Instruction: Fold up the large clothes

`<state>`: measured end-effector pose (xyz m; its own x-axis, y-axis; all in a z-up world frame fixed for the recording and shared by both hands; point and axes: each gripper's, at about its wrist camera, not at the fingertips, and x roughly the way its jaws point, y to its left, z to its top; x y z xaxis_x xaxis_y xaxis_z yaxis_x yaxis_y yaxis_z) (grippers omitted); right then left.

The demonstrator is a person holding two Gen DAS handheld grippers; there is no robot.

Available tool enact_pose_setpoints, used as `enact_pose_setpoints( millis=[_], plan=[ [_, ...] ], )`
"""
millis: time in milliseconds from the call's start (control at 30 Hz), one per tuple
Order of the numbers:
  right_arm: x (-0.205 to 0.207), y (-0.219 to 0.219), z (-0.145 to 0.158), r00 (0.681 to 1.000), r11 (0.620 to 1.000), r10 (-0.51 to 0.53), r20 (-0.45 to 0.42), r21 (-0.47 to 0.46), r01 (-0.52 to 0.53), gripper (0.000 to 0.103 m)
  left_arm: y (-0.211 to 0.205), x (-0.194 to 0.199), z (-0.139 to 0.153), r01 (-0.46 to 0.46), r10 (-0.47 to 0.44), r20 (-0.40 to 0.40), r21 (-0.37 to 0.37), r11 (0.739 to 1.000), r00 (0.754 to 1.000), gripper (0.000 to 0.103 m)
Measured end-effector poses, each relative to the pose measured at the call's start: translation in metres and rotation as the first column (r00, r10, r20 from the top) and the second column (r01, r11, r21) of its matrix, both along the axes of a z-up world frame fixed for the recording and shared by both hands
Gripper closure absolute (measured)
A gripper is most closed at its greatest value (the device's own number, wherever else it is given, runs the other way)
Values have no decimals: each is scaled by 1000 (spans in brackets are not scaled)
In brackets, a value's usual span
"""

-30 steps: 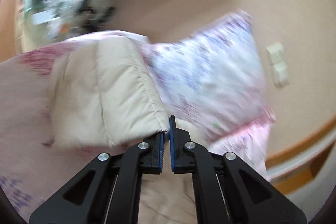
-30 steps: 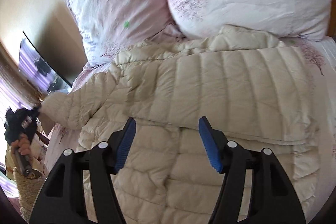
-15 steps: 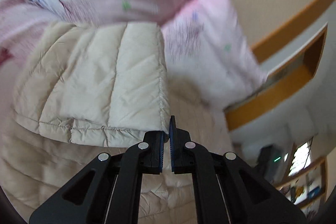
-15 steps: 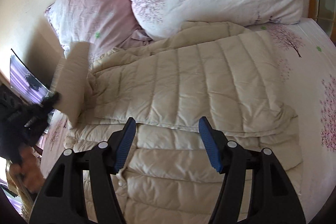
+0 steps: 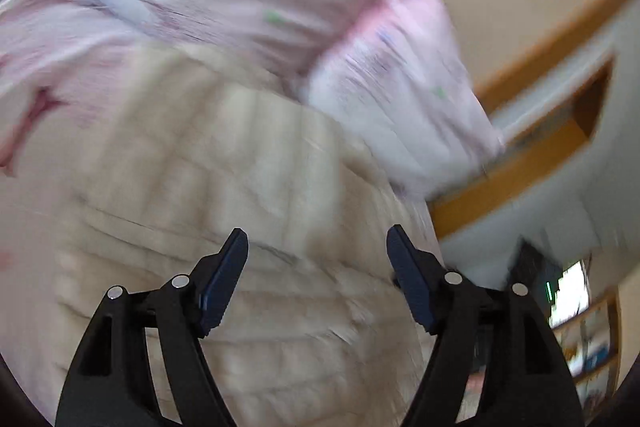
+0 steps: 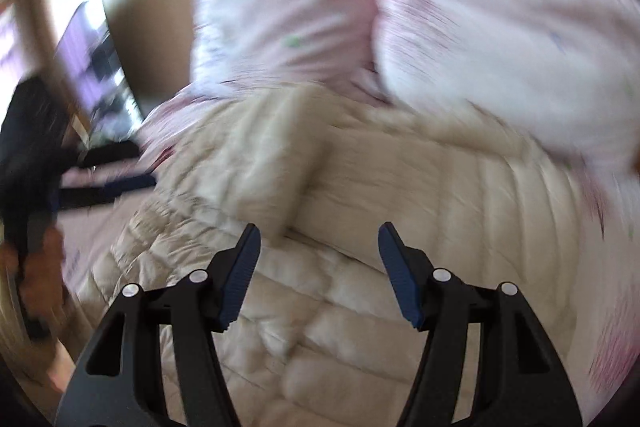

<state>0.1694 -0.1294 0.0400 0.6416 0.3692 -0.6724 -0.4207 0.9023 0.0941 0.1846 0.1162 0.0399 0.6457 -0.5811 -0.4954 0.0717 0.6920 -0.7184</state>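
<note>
A cream quilted down jacket [image 6: 420,195] lies spread on the bed, its left sleeve [image 6: 276,155] folded across the body. It also fills the lower left wrist view [image 5: 224,187]. My left gripper [image 5: 316,247] is open and empty just above the jacket. My right gripper [image 6: 318,241] is open and empty above the jacket's lower half. Both views are motion-blurred.
Two pink floral pillows [image 6: 288,15] [image 6: 500,39] lie at the head of the bed behind the jacket. A wooden headboard ledge [image 5: 520,155] runs at the right in the left wrist view. The person's hand with the left gripper [image 6: 36,163] shows at the left edge.
My left gripper carried the sleeve over the jacket's body, then opened and let it go. The sleeve now lies on the jacket. My right gripper stayed open and shifted its aim.
</note>
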Motion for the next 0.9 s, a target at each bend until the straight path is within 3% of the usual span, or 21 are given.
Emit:
enact_pose_setpoints(
  millis=[200,367,433,467,500,533,700,833,900],
  plan=[
    [-6,100,-12,971,956,198,135,-245,-160,44,39,24,-40,-111,103,-138,-53,992,985,31],
    [13,141,-40,970,914,208,127,-379,-146,45,45,34,-66,-138,121,-210,-67,988,970,31],
    [23,144,-50,976,904,176,129,-414,-108,55,48,34,-69,-138,120,-216,-69,988,969,31],
    [30,141,-54,982,906,148,119,-415,-86,75,47,34,-70,-137,120,-215,-65,988,969,31],
    [36,135,-54,988,921,126,92,-380,-82,95,48,32,-69,-135,120,-214,-60,989,969,31],
    [41,126,-51,993,946,99,71,-318,-71,99,46,33,-68,-132,118,-211,-51,990,970,31],
    [30,63,-13,992,996,-65,109,-48,71,100,42,30,-63,-116,112,-192,-9,993,975,31],
    [16,-7,3,971,965,-230,69,148,218,100,37,21,-50,-97,106,-138,67,993,985,31],
    [12,-42,-4,962,937,-273,-20,219,270,94,33,12,-40,-83,95,-97,120,989,991,31]
  ],
)
